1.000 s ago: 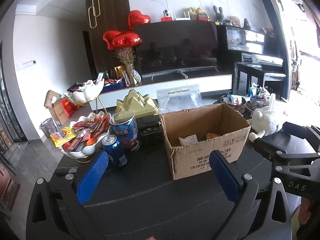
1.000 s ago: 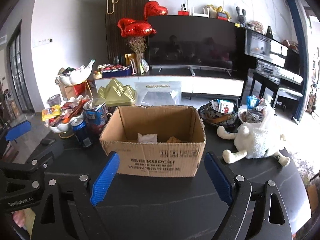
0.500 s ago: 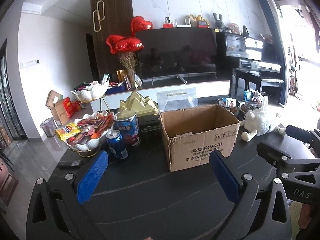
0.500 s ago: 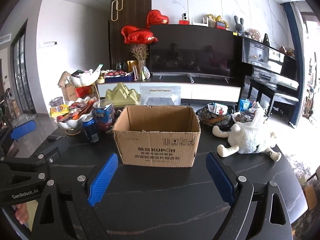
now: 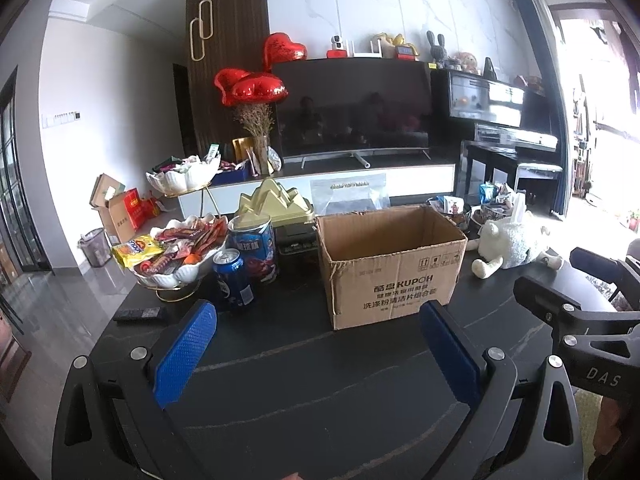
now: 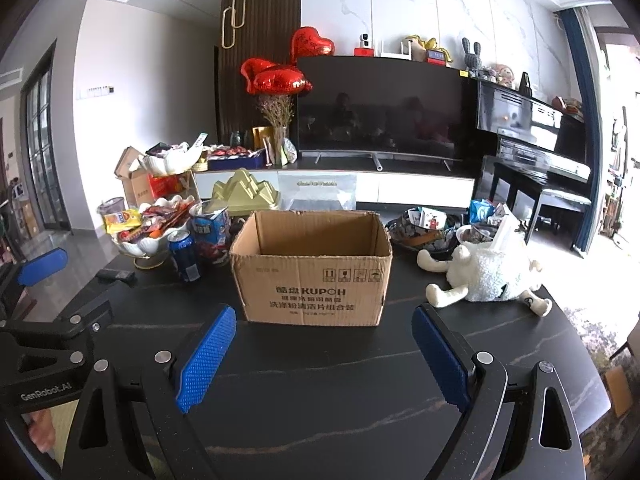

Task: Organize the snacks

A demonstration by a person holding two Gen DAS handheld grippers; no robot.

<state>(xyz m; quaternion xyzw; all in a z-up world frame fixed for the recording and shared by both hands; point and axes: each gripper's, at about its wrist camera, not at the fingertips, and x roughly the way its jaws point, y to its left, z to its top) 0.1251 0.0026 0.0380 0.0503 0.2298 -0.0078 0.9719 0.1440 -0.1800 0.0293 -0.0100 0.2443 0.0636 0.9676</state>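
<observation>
An open brown cardboard box stands on the dark table; its inside is hidden from this low angle. A white shell-shaped bowl piled with snack packets stands at the left, with a blue drink can and a blue tin beside it. My left gripper is open and empty, short of the box. My right gripper is open and empty, also in front of the box.
A white plush toy lies right of the box, with dark bowls of snacks behind it. A remote lies at the table's left edge. A gold mountain-shaped box and a clear bag stand behind.
Both grippers have pulled back and dropped lower, away from the box. The box's inside, visible before, is now hidden. Both jaws stay open.
</observation>
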